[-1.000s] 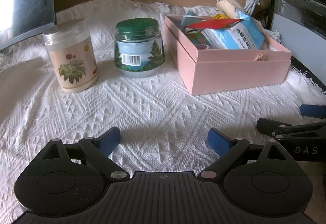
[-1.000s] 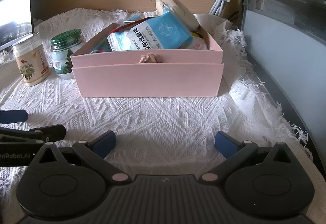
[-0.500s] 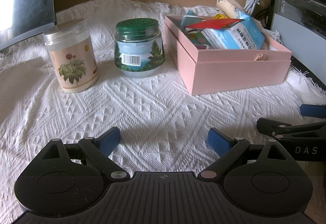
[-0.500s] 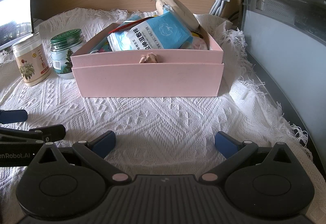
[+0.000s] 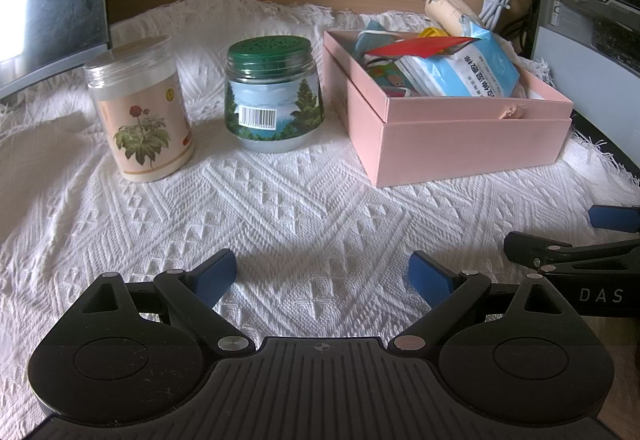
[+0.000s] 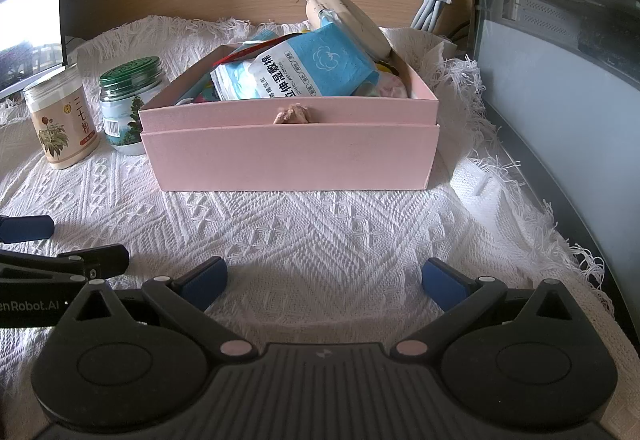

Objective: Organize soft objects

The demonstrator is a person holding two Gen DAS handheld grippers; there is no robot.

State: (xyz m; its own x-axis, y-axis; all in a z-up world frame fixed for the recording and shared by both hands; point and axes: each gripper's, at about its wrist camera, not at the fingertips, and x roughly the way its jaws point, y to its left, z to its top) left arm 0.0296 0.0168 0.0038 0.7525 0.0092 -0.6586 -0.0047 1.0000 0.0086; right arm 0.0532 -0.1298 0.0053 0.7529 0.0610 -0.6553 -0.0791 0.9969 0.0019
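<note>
The blue-and-white plastic pack of cotton pads lies tilted on top of the heap inside the pink cardboard box, leaning against a cream-coloured stuffed toy that pokes over the back rim. The pack looks light, squashy and slick-skinned, so it would likely crumple under a pinch; its raised near corner or top edge seems the fairest hold. A red flat packet sits beside it, though what it contains is hard to tell.

The right gripper rests low over the white woven cloth on the bench, its blue-padded fingers spread wide and empty, with the box straight ahead and well apart. The left gripper, likewise splayed and holding nothing, sits further left, the box ahead to its right.
</note>
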